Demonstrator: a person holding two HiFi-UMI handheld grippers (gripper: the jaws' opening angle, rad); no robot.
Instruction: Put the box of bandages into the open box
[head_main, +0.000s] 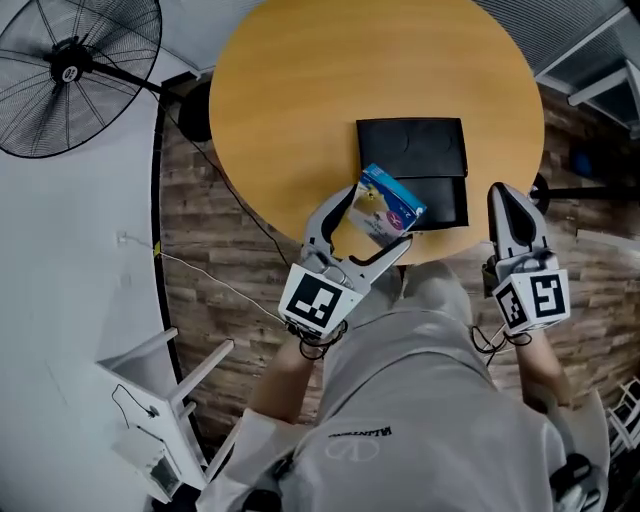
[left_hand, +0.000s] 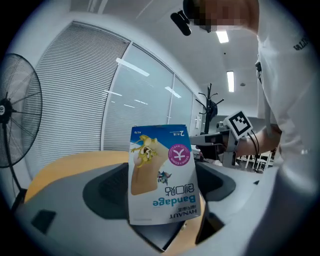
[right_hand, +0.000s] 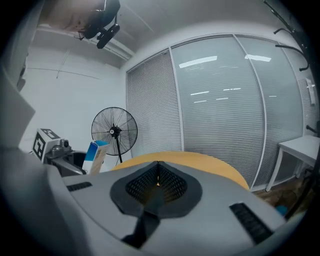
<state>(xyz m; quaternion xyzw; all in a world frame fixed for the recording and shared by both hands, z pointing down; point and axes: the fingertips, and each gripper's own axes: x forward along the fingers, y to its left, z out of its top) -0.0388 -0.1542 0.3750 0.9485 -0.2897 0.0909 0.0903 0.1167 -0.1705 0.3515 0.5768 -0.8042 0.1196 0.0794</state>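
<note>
The blue and white box of bandages (head_main: 386, 206) hangs over the near rim of the round wooden table (head_main: 290, 110), with my left gripper (head_main: 372, 222) shut on it. In the left gripper view the bandage box (left_hand: 162, 172) stands upside down between the jaws, its print facing the camera. The black open box (head_main: 415, 170) lies flat on the table just beyond and to the right of the bandages. My right gripper (head_main: 514, 213) is shut and empty at the table's near right rim, to the right of the black box. In the right gripper view its jaws meet at a seam (right_hand: 158, 175).
A black standing fan (head_main: 70, 70) is at the far left off the table. A white stool (head_main: 160, 400) lies by the person's left side. Brick-pattern floor surrounds the table; a white cable (head_main: 215, 280) runs across it.
</note>
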